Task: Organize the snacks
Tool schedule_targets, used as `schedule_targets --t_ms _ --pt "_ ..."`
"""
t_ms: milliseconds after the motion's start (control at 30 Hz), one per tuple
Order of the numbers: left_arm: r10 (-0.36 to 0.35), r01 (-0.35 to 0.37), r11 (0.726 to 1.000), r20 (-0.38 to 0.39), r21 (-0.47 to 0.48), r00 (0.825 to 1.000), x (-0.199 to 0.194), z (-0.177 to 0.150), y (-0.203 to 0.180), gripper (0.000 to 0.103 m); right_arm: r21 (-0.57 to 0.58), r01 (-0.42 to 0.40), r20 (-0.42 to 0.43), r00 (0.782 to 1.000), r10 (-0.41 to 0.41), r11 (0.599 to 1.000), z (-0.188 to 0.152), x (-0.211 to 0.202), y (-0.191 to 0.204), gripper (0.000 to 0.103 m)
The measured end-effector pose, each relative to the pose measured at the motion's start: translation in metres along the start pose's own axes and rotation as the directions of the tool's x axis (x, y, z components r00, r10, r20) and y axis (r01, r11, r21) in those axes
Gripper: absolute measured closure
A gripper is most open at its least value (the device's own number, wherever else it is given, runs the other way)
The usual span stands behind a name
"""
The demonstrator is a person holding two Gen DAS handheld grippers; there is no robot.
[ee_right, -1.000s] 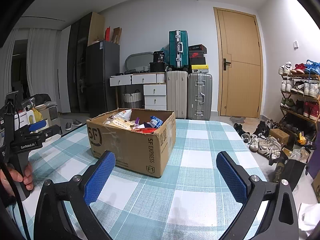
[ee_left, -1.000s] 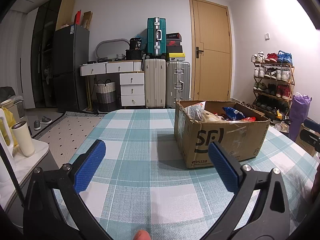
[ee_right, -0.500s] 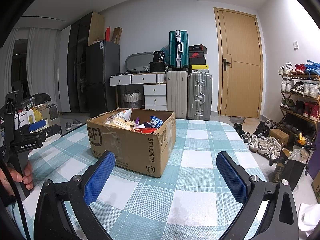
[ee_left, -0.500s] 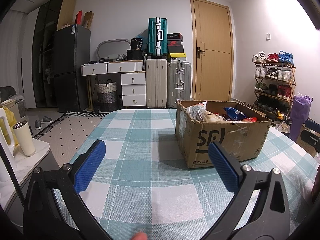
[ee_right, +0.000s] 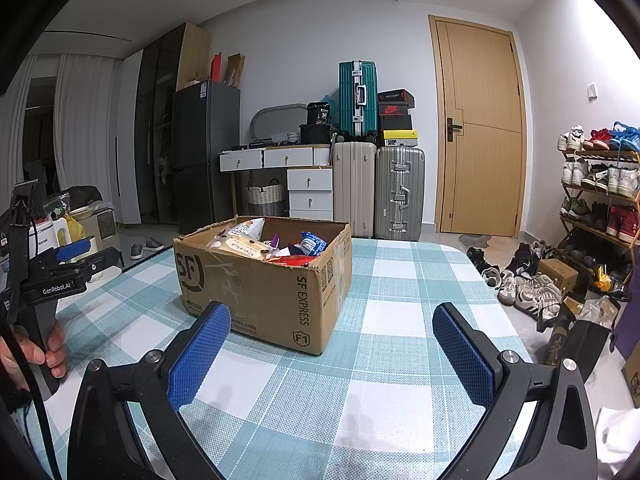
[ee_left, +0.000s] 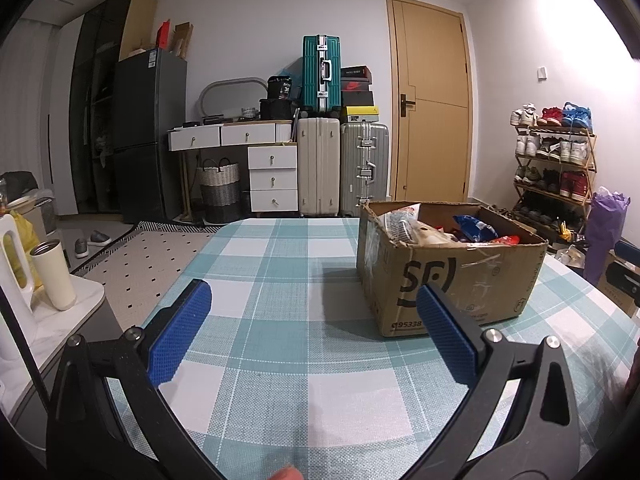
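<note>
An open cardboard box (ee_left: pixel 452 276) (ee_right: pixel 264 284) printed "SF" stands on the checked table (ee_left: pixel 288 280) (ee_right: pixel 400 292). Several snack packets fill it, among them a blue one (ee_left: pixel 474 230) (ee_right: pixel 314 242) and a white one (ee_right: pixel 240 242). My left gripper (ee_left: pixel 312 316) is open above the table, with the box ahead to its right. My right gripper (ee_right: pixel 330 340) is open too, with the box just ahead to its left. Nothing lies between either pair of blue pads. In the right wrist view, a hand (ee_right: pixel 44 354) holds the left gripper's handle at far left.
Suitcases (ee_left: pixel 344 160), a white drawer desk (ee_left: pixel 256 160), a dark fridge (ee_left: pixel 148 132) and a wooden door (ee_left: pixel 432 108) line the far wall. A shoe rack (ee_right: pixel 600 196) and loose shoes (ee_right: pixel 528 288) sit right of the table. A cream tumbler (ee_left: pixel 54 276) stands on a side surface at left.
</note>
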State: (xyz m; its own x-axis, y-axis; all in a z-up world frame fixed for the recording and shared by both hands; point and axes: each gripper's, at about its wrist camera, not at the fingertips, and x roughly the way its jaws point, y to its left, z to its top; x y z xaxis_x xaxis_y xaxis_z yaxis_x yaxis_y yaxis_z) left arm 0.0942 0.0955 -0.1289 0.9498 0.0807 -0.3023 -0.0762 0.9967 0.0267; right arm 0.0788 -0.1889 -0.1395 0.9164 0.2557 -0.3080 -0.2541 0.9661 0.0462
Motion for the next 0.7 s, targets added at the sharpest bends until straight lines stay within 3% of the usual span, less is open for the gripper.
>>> schedule_targets --t_ms 700 --pt "-0.001 0.001 1.000 0.000 0.000 1.000 -0.0013 0.0000 0.0003 0.001 0.000 0.000 0.000 1.000 0.000 1.000 -0.0001 0.0008 -0.0004 0.000"
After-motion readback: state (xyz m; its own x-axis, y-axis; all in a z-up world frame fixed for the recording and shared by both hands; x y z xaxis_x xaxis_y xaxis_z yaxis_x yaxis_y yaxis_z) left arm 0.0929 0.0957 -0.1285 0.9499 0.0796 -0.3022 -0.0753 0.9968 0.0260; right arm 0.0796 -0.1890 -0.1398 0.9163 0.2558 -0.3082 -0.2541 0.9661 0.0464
